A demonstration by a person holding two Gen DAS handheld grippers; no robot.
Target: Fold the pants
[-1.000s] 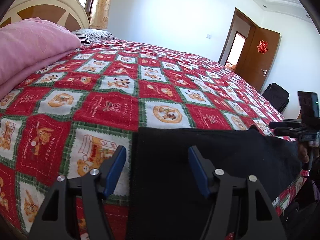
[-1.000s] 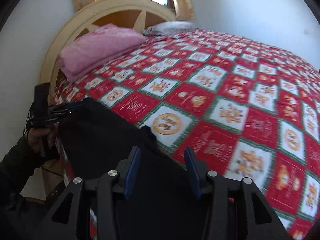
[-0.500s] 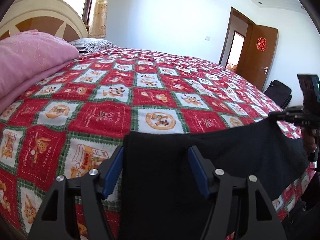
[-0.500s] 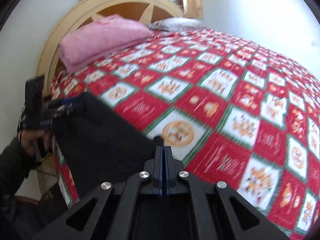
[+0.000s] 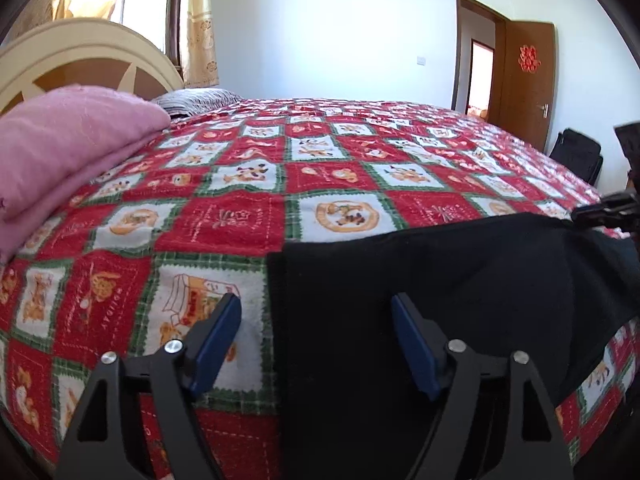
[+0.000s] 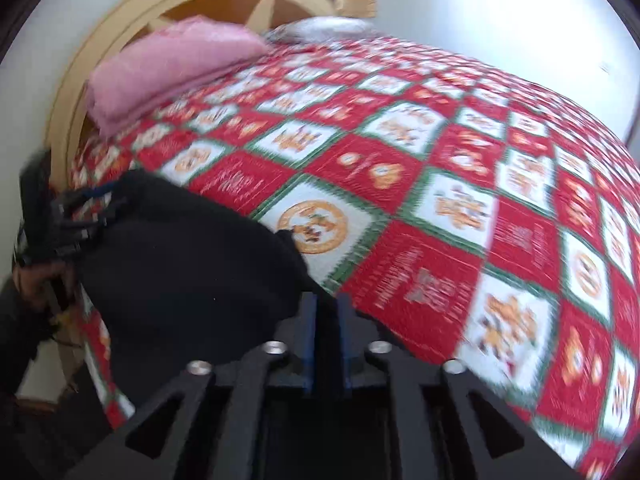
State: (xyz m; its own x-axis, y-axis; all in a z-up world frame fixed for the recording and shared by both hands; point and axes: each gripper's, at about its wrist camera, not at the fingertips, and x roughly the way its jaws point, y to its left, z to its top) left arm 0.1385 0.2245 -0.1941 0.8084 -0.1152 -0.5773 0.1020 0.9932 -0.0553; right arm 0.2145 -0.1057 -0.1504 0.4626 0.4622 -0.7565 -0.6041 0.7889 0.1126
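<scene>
On bedspread (image 5: 248, 216): black pants (image 5: 420, 280) at near edge, far side bare.

A: Ahead of the tool, the bedspread (image 5: 248, 216)?
B: Red and white squares, green plaid borders, orange bears.
A: Between the blue pads (image 5: 218, 340)?
B: Black pants (image 5: 440, 280). Far left, pink blanket (image 5: 68, 140).

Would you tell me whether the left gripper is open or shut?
Open: the left gripper has its blue pads wide apart, just widened, straddling the edge of the black pants without pressing it.
</scene>
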